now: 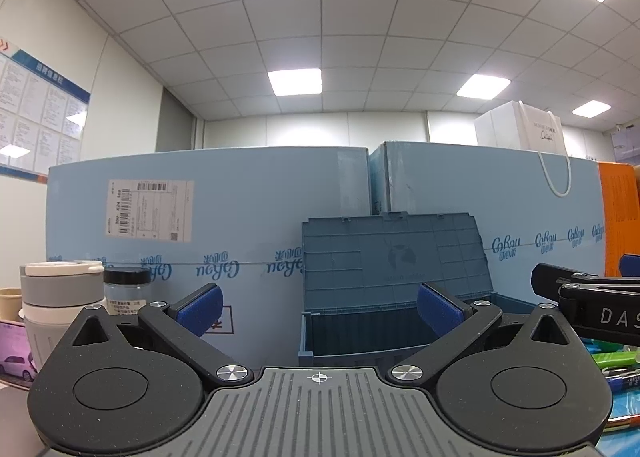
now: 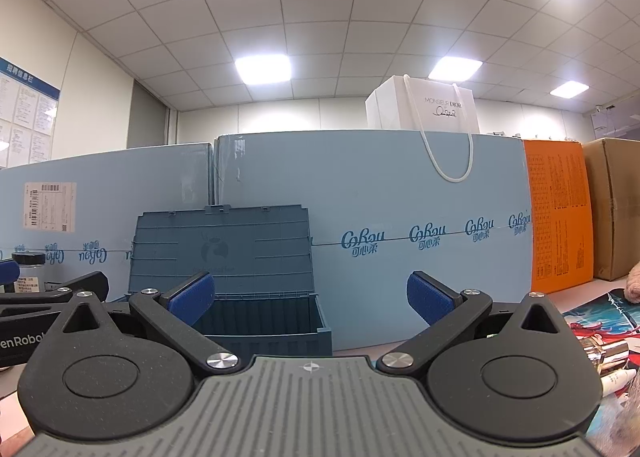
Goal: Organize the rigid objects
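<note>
Blue-padded, the left claw [image 1: 319, 311] is spread wide and grips nothing; the right claw [image 2: 311, 297] is spread likewise, also bare. Just ahead of both, a blue storage box [image 2: 262, 327] stands on the desk with its lid [image 2: 224, 249] upright against pale blue cartons [image 2: 400, 193]. Pens [image 1: 616, 363] lie at the left view's right edge.

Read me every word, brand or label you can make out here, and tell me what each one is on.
"MONSIEUR DIOR": white gift bag.
"Cobou", repeated, Chinese characters beneath: light blue cartons.
"DAS", cut off: right hand-held gripper.
"enRobo", cut off: left hand-held gripper.
Too small to read: shipping label, orange box, wall notice board, jar label.
</note>
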`<act>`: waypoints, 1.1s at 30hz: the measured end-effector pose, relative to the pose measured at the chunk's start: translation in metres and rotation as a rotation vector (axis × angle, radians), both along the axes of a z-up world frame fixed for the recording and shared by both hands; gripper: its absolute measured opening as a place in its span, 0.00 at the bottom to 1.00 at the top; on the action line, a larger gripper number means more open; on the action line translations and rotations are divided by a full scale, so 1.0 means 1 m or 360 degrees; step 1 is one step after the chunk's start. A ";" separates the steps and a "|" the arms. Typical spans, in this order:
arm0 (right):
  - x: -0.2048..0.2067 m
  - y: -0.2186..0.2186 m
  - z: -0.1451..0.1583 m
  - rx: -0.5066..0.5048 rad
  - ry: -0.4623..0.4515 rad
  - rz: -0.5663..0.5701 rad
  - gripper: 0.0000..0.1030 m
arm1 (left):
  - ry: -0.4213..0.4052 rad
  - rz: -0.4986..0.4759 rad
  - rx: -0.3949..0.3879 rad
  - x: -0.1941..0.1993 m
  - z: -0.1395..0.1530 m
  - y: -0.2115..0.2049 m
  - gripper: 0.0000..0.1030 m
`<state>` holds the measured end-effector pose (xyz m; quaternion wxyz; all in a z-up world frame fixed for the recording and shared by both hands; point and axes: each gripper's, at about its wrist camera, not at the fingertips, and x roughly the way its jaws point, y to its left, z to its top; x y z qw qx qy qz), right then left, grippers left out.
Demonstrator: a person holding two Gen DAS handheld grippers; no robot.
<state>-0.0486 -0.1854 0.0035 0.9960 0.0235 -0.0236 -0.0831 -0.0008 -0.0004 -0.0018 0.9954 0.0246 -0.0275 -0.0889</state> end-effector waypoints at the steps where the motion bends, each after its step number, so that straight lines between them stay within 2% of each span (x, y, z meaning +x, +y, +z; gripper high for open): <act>1: 0.000 0.000 0.000 0.0000 0.0000 0.0000 1.00 | -0.0002 0.0001 -0.0002 0.000 0.000 0.000 1.00; 33: 0.002 0.000 0.000 -0.0002 0.0015 0.0004 1.00 | 0.0009 0.0008 -0.0004 0.001 0.000 0.000 1.00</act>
